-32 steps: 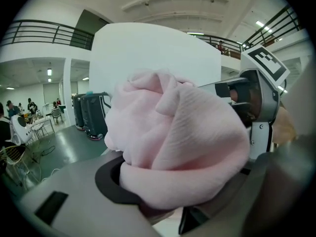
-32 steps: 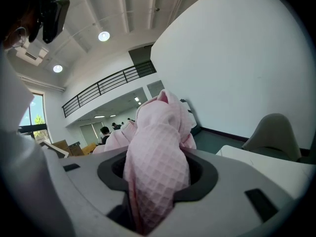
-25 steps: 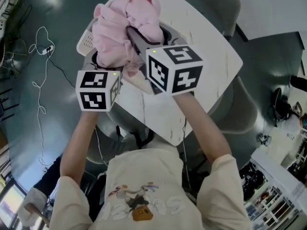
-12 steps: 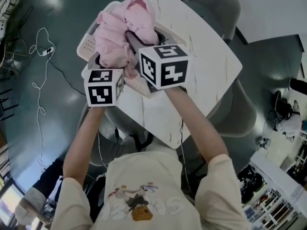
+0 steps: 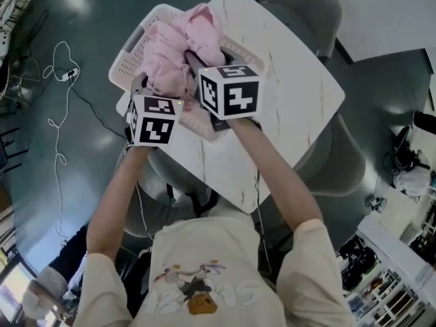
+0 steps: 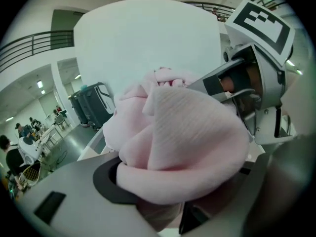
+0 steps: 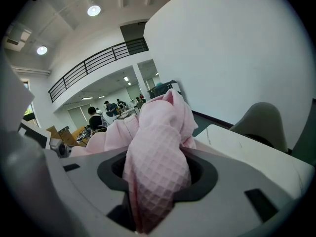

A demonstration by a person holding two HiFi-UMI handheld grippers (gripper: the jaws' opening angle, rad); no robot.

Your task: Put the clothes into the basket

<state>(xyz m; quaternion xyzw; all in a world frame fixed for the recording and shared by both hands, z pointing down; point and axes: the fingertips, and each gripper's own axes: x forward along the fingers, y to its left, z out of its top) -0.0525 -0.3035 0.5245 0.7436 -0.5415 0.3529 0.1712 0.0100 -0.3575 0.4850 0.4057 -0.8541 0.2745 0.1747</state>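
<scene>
Head view: I am holding the pink garment (image 5: 178, 46) bunched in both grippers over the white basket (image 5: 129, 46), which is sitting at the far left corner of the bench (image 5: 293, 94). The left gripper (image 5: 151, 92) is clenching a thick fold of the cloth between its fingers (image 6: 64, 191). The right gripper (image 5: 196, 67) is clamping a waffle-textured fold between its own fingers (image 7: 237, 181). Whether the garment is touching the basket, I cannot tell. A grey chair (image 5: 306, 5) is standing at the bench's far side.
</scene>
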